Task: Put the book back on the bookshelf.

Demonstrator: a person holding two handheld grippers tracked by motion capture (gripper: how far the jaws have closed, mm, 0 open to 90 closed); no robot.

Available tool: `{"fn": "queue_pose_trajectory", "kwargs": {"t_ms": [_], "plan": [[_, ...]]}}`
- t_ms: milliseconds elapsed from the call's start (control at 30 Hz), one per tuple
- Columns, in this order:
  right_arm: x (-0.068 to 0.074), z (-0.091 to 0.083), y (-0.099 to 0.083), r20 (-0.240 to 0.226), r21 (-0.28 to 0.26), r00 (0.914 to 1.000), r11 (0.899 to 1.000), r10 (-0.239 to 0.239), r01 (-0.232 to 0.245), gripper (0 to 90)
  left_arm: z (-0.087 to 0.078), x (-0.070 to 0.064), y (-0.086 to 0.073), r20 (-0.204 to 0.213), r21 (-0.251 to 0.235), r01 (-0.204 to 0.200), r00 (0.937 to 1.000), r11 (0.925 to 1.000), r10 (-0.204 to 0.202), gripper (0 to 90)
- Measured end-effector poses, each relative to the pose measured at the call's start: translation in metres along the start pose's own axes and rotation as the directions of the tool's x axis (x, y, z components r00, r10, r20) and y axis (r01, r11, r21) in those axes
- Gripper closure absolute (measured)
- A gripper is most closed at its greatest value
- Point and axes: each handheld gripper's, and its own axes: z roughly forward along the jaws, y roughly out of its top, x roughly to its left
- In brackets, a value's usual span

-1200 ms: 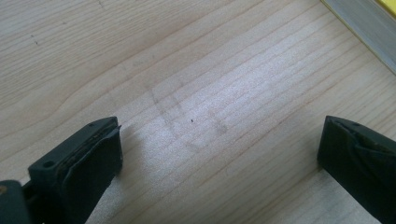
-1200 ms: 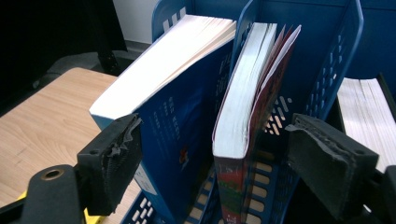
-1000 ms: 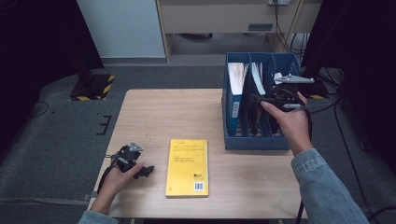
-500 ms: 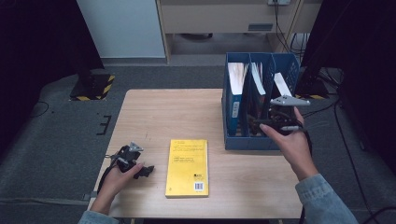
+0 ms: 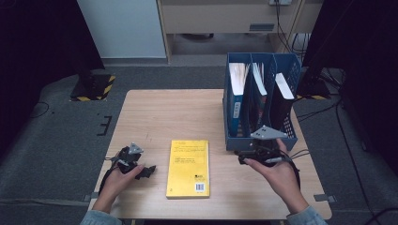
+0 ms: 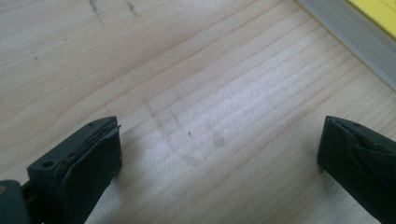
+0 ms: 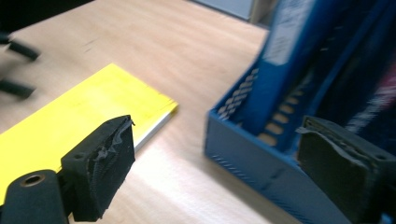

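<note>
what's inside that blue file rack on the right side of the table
The blue file rack has three slots, each holding one upright book or binder: a blue one in the left slot, dark ones in the other two. The rack walls hide their lower parts and the slot floors.

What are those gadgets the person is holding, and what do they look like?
Each hand holds a black two-jaw gripper. The left gripper and the right gripper each carry a grey three-cornered plate on top and trail a dark cable. Up close, the jaws are blocky and black, faced with worn, rough-edged padding. The person wears light blue, denim-like sleeves.
</note>
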Motion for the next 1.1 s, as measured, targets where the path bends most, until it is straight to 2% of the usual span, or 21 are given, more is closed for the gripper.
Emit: {"fn": "queue_pose_trajectory", "kwargs": {"t_ms": [133, 333, 467, 600, 667, 700, 800, 900, 967, 1000, 1100], "plan": [[0.020, 0.013, -0.010, -0.040, 0.028, 0.9981, 0.998, -0.047, 0.048, 11.9, 0.001, 0.001, -0.001, 0.004, -0.020, -0.008, 1.0000, 0.9998, 0.008, 0.0], [0.043, 0.039, -0.026, -0.109, 0.055, 0.9920, 0.996, -0.063, 0.069, 12.9, 0.002, 0.000, -0.002, 0.003, -0.036, -0.007, 1.0000, 0.9993, 0.007, 0.0], [0.054, 0.050, -0.029, -0.131, 0.061, 0.9879, 0.994, -0.083, 0.092, 12.9, 0.002, 0.001, -0.002, 0.005, -0.041, -0.011, 0.9999, 0.9991, 0.011, 0.0], [0.062, 0.060, -0.034, -0.144, 0.053, 0.9860, 0.994, -0.083, 0.092, 16.1, 0.002, 0.000, -0.001, 0.006, -0.033, -0.012, 0.9999, 0.9994, 0.013, 0.0], [0.067, 0.065, -0.040, -0.182, 0.057, 0.9830, 0.998, -0.022, 0.033, 17.9, 0.002, -0.001, -0.001, 0.007, -0.029, -0.014, 0.9999, 0.9995, 0.014, 0.0], [0.069, 0.068, -0.042, -0.200, 0.056, 0.9798, 0.998, -0.010, 0.021, 18.0, 0.002, -0.001, -0.001, 0.011, -0.026, -0.015, 0.9998, 0.9995, 0.015, 0.0], [0.076, 0.080, -0.048, -0.185, 0.076, 0.9822, 0.996, -0.034, 0.049, 20.3, 0.001, -0.001, 0.000, 0.016, -0.015, -0.016, 0.9997, 0.9998, 0.016, 0.0], [0.079, 0.088, -0.052, -0.196, 0.083, 0.9803, 0.996, -0.025, 0.042, 21.8, -0.004, -0.004, 0.002, 0.054, -0.013, -0.010, 0.9985, 0.9999, 0.011, 6.0], [0.083, 0.090, -0.054, -0.217, 0.082, 0.9760, 0.996, -0.018, 0.037, 22.7, -0.007, -0.007, 0.003, 0.073, -0.020, -0.002, 0.9973, 0.9998, 0.004, 7.8], [0.085, 0.090, -0.055, -0.217, 0.075, 0.9757, 0.996, -0.031, 0.048, 23.0, -0.010, -0.009, 0.004, 0.077, -0.029, -0.008, 0.9970, 0.9995, 0.011, 7.8], [0.092, 0.092, -0.057, -0.229, 0.080, 0.9719, 0.994, -0.055, 0.075, 21.7, -0.018, -0.013, 0.008, 0.101, -0.061, 0.019, 0.9948, 0.9979, -0.013, 7.7]]}}
